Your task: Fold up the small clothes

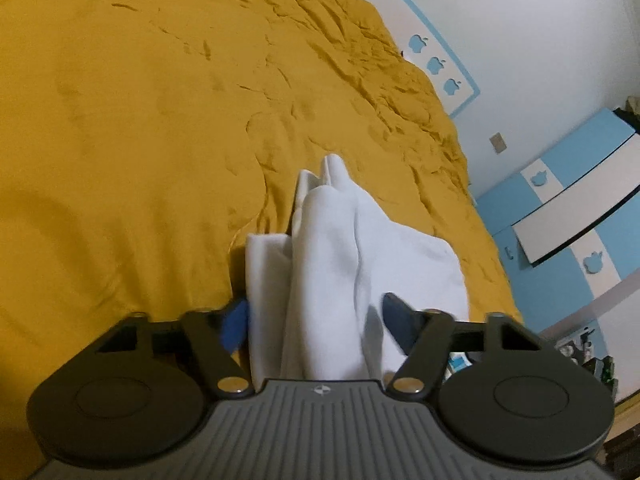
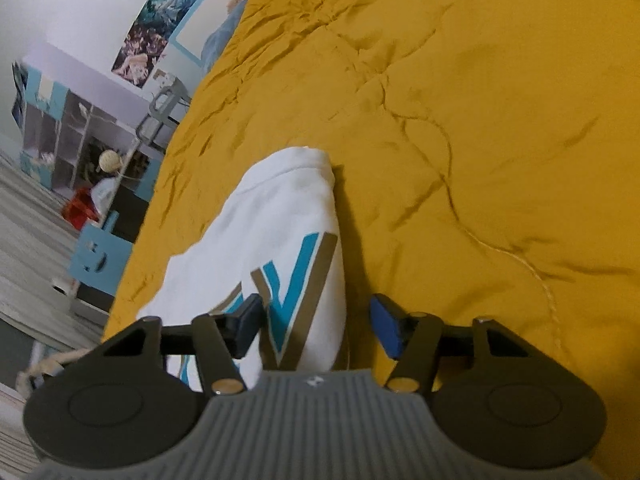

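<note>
Two tools framed one white garment (image 1: 340, 248) on a bed. The left tool (image 1: 316, 326) stood wide, its blue-padded fingers (image 1: 236, 326) on either side of a raised fold of plain white cloth running between them. The right tool (image 2: 318, 326) stood wide too, the cloth's folded edge, printed with a teal and tan letter, lying between its fingers (image 2: 386, 326). Beneath the garment (image 2: 276, 216) spread a rumpled mustard bedspread (image 1: 140, 120).
</note>
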`<state>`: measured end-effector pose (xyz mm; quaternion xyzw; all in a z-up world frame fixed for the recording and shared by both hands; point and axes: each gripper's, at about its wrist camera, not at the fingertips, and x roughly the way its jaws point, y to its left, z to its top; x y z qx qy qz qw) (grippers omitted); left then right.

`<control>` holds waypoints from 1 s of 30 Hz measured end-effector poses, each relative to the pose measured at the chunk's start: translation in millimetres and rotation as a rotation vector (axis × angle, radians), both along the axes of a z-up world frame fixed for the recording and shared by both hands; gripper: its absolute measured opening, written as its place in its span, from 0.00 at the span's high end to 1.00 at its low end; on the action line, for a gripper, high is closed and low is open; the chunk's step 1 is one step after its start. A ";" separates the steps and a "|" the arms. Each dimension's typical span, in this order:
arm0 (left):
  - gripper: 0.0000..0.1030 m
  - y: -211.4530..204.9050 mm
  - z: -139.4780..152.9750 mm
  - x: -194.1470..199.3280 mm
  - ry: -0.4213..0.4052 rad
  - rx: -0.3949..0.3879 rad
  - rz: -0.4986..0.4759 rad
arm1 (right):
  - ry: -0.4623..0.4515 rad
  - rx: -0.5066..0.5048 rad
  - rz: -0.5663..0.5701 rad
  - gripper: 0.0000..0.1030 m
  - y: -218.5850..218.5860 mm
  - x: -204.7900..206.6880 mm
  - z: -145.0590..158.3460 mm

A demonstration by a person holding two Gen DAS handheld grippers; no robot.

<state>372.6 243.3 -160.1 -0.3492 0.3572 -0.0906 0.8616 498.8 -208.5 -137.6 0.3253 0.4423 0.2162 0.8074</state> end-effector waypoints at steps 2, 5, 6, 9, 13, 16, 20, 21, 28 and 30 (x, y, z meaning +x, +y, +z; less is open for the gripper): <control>0.46 0.1 -1.9 5.3 -0.003 0.005 0.009 | 0.005 0.026 -0.005 0.53 0.0 8.7 -4.6; 0.62 4.4 -4.1 7.3 -0.004 -0.018 0.022 | 0.028 0.062 -0.014 0.64 -0.6 20.5 -11.5; 0.65 4.2 -2.9 5.5 -0.007 -0.015 0.024 | 0.033 0.071 -0.016 0.72 -0.6 22.5 -12.7; 0.72 -4.3 8.4 0.8 -0.028 0.043 0.028 | 0.023 0.070 -0.011 0.86 1.2 24.3 -9.0; 0.75 -20.9 36.4 -9.6 -0.064 0.156 0.040 | -0.065 0.014 0.003 0.91 9.0 14.0 17.1; 0.77 -35.9 59.7 -23.2 -0.101 0.245 0.038 | -0.120 0.001 0.007 0.92 10.8 4.1 43.5; 0.77 -54.6 96.7 -43.3 -0.153 0.307 0.040 | -0.206 -0.033 0.023 0.92 11.4 -14.9 84.1; 0.78 -60.0 105.1 -47.1 -0.164 0.320 0.040 | -0.221 -0.036 0.024 0.92 10.5 -19.8 92.8; 0.79 -96.6 164.7 -94.4 -0.256 0.394 0.024 | -0.313 -0.024 0.007 0.92 -11.6 -75.1 151.6; 0.79 -107.9 178.9 -107.5 -0.278 0.399 0.015 | -0.346 -0.019 0.001 0.92 -22.6 -94.6 167.8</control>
